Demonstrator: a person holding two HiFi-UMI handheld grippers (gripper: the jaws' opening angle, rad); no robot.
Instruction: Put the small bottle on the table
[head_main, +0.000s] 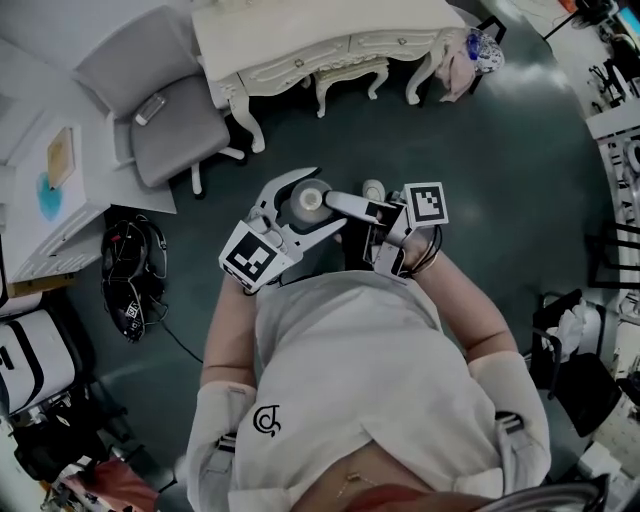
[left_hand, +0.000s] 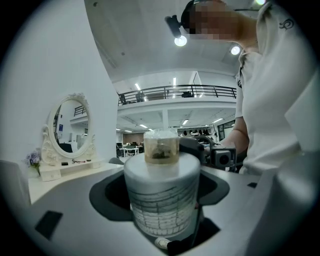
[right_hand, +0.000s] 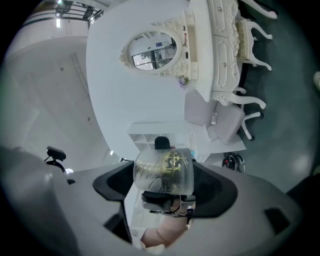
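The small clear bottle (right_hand: 164, 170), with yellowish bits inside, sits between the jaws of my right gripper (right_hand: 165, 189), which is shut on it. In the left gripper view the same small bottle (left_hand: 161, 147) stands at the top of a white cylinder (left_hand: 161, 200) printed with a grid. My left gripper (left_hand: 160, 192) is shut on that cylinder, its jaws wide around it. The head view shows both grippers in front of the person's chest, above the dark floor. There the left gripper (head_main: 300, 208) curves round the cylinder (head_main: 308, 197), and the right gripper (head_main: 340, 203) reaches in from the right.
A white dressing table (head_main: 330, 30) with a stool (head_main: 350, 75) stands ahead, its oval mirror (left_hand: 70, 127) showing in the left gripper view. A grey chair (head_main: 175, 115) and a white desk (head_main: 55, 190) are at the left. Black bags and cables (head_main: 130, 275) lie on the floor.
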